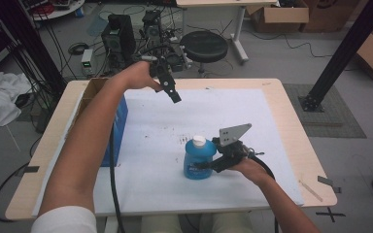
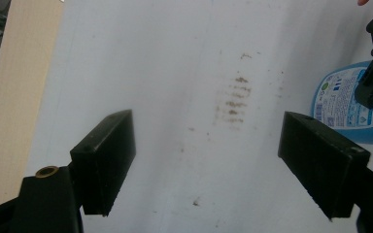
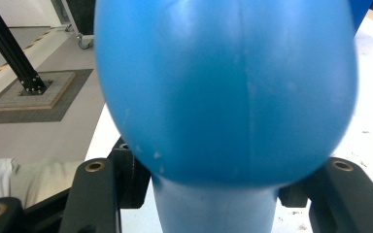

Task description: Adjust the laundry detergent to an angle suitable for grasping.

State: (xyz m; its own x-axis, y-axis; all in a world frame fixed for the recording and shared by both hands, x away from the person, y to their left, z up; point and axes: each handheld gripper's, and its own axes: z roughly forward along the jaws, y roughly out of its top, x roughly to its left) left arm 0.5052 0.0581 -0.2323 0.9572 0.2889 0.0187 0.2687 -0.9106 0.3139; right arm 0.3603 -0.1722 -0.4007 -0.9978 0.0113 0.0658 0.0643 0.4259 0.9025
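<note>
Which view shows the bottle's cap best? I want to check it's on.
The high view: the bottle stands upright, white cap on top. The right gripper view shows its blue body close up; the left gripper view, a labelled part.

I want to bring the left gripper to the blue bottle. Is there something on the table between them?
Nothing visible. Between the open left gripper and the blue bottle lies only bare, stained white mat. The right gripper already clamps the bottle's far side.
</note>
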